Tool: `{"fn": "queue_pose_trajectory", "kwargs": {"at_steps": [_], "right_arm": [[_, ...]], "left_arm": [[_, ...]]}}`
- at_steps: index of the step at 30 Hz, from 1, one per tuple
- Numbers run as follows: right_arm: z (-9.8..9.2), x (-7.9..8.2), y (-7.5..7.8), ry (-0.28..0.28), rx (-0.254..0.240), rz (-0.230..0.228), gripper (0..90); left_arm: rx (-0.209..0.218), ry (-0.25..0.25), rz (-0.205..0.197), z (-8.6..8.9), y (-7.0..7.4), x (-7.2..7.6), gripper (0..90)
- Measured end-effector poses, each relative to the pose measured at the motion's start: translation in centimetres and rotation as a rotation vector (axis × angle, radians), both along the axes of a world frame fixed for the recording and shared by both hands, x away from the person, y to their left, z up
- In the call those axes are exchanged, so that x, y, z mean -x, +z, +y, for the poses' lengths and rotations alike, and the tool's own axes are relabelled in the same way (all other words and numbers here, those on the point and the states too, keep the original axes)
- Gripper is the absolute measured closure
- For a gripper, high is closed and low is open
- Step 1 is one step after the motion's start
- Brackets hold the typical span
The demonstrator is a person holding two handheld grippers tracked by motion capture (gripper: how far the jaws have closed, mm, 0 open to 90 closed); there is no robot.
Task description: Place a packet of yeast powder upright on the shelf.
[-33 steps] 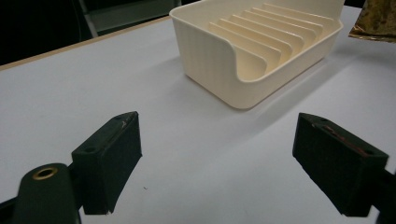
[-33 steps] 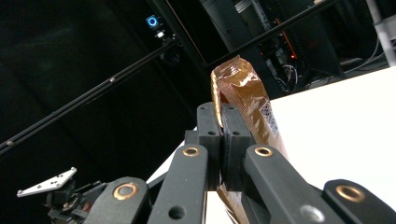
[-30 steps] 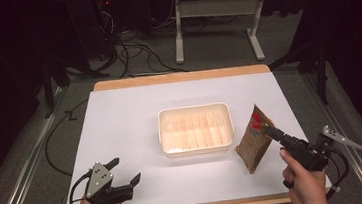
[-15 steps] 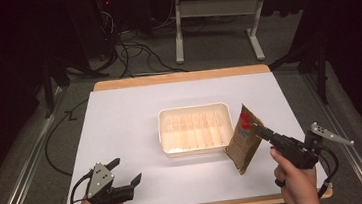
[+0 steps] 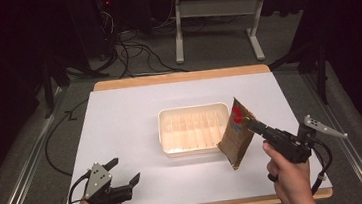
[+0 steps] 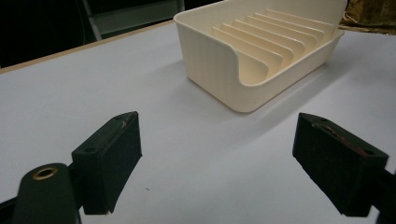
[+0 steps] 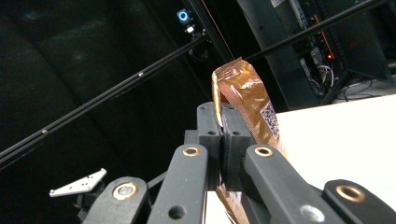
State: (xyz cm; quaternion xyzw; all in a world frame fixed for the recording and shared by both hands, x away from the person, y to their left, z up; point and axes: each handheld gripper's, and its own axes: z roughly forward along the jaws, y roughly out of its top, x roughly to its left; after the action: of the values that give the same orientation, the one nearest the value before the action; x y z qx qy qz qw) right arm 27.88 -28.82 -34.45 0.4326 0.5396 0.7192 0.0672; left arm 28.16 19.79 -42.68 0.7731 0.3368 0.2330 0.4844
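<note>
Now right gripper [image 5: 249, 123], clamped on pouch [image 5: 236, 136], sits just right of tray [image 5: 194, 129]; pouch probably clear of table; left gripper [image 5: 124, 171] agape.

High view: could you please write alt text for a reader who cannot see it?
The right tool holds a brown packet beside a cream ribbed tray on a white table. The left tool rests open near the table's front edge.

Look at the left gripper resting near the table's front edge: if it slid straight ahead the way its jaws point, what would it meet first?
Probably the cream plastic slotted tray. The left gripper, jaws open, faces its near corner across bare white tabletop; exact alignment is hard to judge.
</note>
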Motion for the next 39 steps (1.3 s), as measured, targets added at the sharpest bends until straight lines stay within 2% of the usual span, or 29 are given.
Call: {"fn": "queue_pose_trajectory", "kwargs": {"at_steps": [7, 18, 31, 39], "right_arm": [[0.9, -1.1, 0.7, -0.010, -0.024, -0.001, 89.5], [1.9, -3.2, 0.5, -0.044, -0.016, 0.024, 89.6], [3.8, -7.0, 0.3, -0.077, -0.009, 0.057, 89.6], [4.8, -8.6, 0.6, -0.094, -0.005, 0.060, 89.6]], "left_arm": [[-0.001, -0.005, -0.003, -0.1, 0.0, 0.0, 15.8], [-0.002, -0.008, -0.006, -0.1, 0.1, 0.1, 15.8], [0.013, -0.018, -0.012, 0.0, 0.2, 0.1, 15.8], [0.015, -0.023, -0.007, 0.0, 0.1, 0.1, 15.8]]}}
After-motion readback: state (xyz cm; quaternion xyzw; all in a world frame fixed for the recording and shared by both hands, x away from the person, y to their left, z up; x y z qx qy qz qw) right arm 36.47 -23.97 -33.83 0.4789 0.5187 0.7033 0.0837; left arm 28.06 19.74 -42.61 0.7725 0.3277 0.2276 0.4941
